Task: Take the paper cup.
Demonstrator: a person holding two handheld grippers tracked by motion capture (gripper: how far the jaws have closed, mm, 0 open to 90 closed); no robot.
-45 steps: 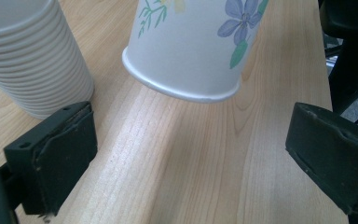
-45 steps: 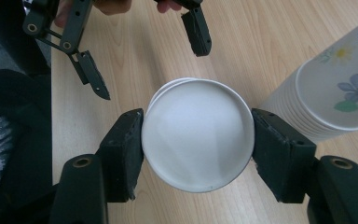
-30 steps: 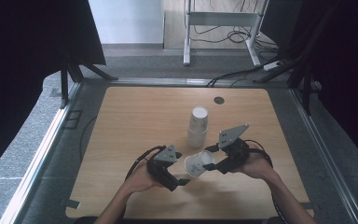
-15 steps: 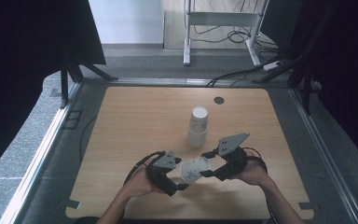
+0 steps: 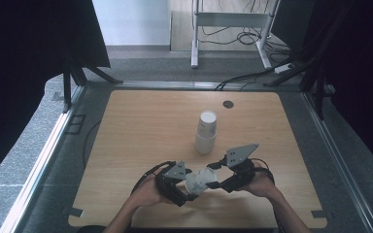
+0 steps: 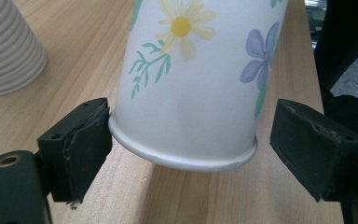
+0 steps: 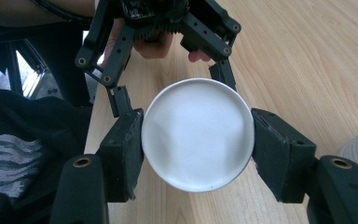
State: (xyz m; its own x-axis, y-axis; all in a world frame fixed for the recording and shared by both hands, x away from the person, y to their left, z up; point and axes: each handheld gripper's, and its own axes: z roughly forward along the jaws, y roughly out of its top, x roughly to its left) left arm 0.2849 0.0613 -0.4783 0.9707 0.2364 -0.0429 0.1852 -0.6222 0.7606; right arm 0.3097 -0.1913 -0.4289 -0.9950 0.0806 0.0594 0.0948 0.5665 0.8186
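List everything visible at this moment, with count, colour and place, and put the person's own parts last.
Floral paper cup: one, white with yellow and purple flowers, on its side between the two tongs near the table's front edge.
Cup stack: one, white and ribbed, upside down at mid-table, beyond the tongs.
Table: one, light wood.
Round disc: one, dark, on the table near the far edge.
Metal frame: one, white, on the floor beyond the table, cables around it.
Left tongs: one, black; jaws open around the cup's rim end, right jaw clear of it.
Right tongs: one, black; jaws pressed on the cup's base end.
Left hand: one, at the front edge.
Right hand: one, at the front edge.
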